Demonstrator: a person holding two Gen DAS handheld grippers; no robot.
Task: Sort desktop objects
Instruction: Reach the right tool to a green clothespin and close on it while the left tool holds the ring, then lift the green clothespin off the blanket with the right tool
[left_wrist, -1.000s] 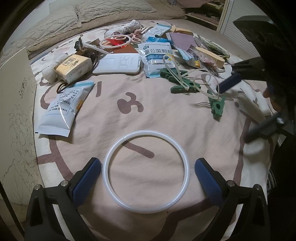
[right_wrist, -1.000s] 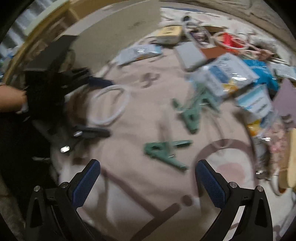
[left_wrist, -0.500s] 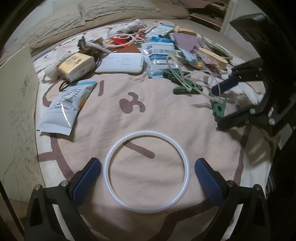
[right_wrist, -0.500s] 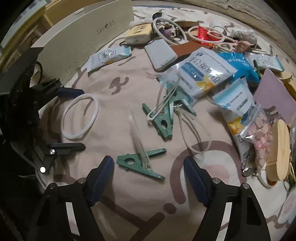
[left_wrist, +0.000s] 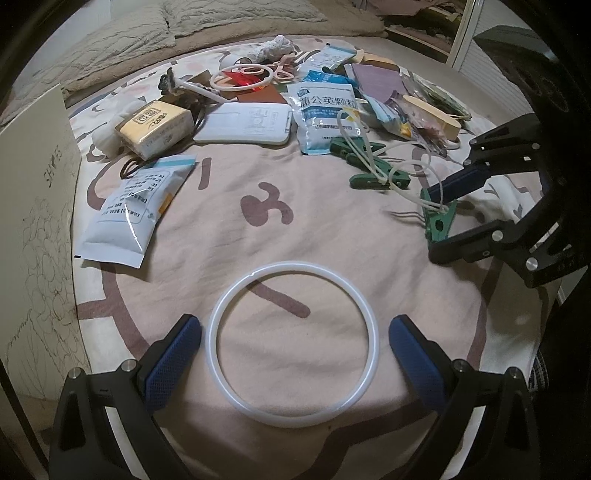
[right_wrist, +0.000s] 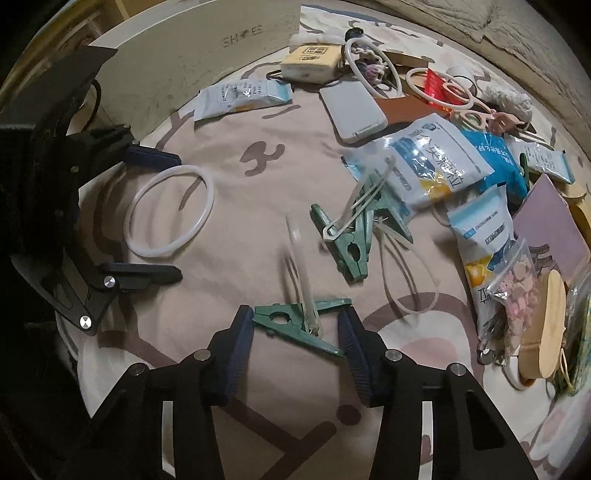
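Observation:
A white ring (left_wrist: 293, 345) lies flat on the pink cloth, and my left gripper (left_wrist: 293, 328) stands open with a finger on either side of it, apart from it. A green clip (right_wrist: 295, 321) with a pale loop through it lies between the fingers of my right gripper (right_wrist: 295, 317), whose jaws are closing; the pads stand right at the clip's two ends. The left wrist view shows the same clip (left_wrist: 437, 221) between the right gripper's (left_wrist: 436, 225) fingers. The loop on the clip is blurred.
Two more green clips (right_wrist: 351, 251) with pale loops lie just beyond. Behind them are sachets (right_wrist: 436, 162), a white case (left_wrist: 243, 123), a tissue pack (left_wrist: 155, 125), a pink ring and glasses. A shoe-box lid (left_wrist: 33, 221) stands at the left. A bed edge runs behind.
The right gripper has settled over the near green clip and drawn its jaws in from wide open to the clip's ends. The left gripper and the white ring have stayed put.

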